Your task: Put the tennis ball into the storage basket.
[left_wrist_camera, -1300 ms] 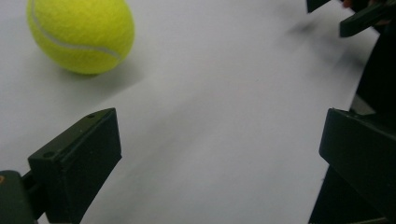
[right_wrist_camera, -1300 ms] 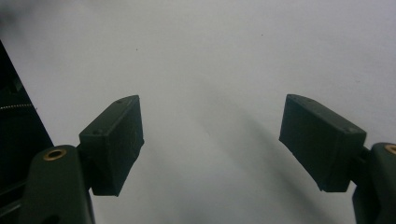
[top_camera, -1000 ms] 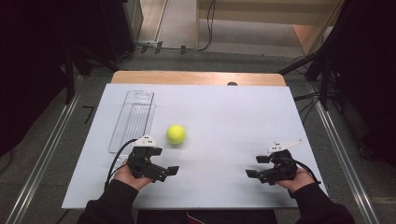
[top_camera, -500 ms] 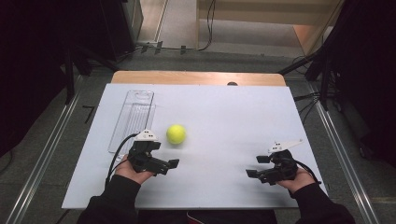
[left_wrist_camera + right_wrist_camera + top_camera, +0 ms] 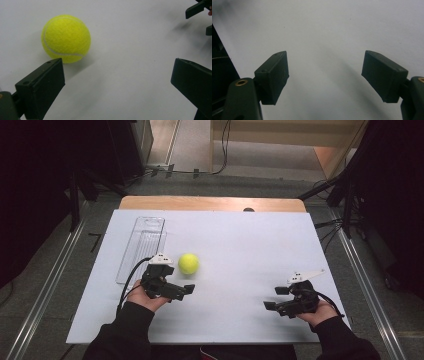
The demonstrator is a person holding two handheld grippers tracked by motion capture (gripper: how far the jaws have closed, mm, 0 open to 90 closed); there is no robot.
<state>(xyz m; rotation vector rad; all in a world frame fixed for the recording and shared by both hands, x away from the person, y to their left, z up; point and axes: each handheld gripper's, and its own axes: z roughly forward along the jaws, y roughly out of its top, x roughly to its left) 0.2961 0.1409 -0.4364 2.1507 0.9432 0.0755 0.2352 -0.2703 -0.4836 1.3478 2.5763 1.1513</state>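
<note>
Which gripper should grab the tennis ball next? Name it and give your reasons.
Left. The left gripper is open and sits just short of the tennis ball, which lies close ahead beside one jaw in the left gripper view. The right gripper, also open, is far across the white table.

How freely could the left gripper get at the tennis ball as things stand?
Probably freely: the left gripper is open, the tennis ball lies just beyond it, off to one side of its jaws, with bare white table between.
</note>
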